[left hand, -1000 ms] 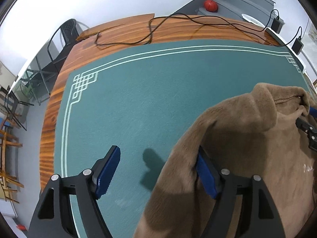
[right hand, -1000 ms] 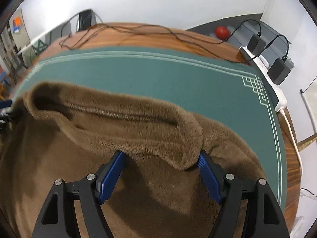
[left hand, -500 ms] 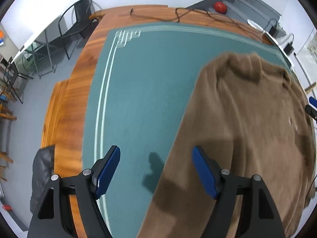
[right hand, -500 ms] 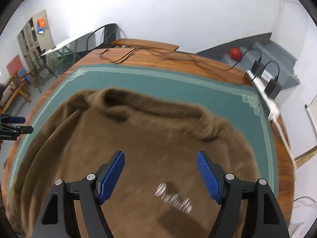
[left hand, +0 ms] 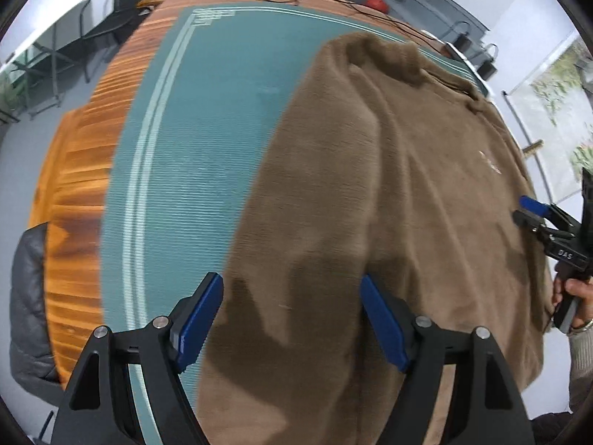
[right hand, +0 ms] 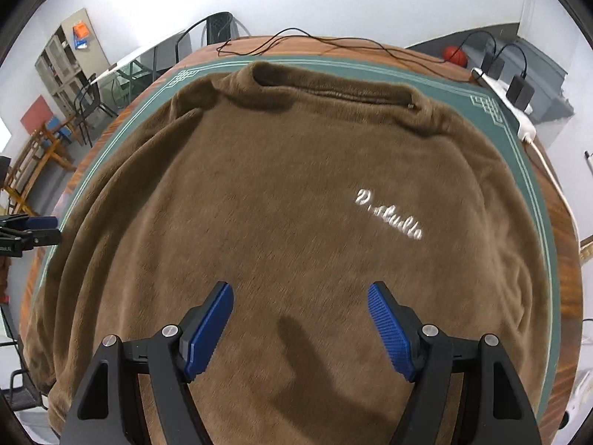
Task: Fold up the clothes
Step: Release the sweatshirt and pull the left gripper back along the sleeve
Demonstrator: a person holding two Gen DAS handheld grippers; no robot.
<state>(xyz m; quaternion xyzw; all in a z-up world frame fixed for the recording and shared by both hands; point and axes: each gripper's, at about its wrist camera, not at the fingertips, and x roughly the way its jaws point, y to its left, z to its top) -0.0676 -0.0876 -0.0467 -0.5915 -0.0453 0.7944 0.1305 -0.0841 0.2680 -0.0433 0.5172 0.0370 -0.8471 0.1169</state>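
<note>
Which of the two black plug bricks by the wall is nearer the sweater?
The right-hand black brick, on the white power strip; the other brick stands farther from the brown sweater.

white walls, grey floor, black chair [left hand: 111, 11], shelving cabinet [right hand: 70, 59] at left.

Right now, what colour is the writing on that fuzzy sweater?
White script lettering on the brown sweater; clearest in the right wrist view.

Black left tool [left hand: 291, 319], blue ribbed pads [left hand: 381, 320], silver screws
</note>
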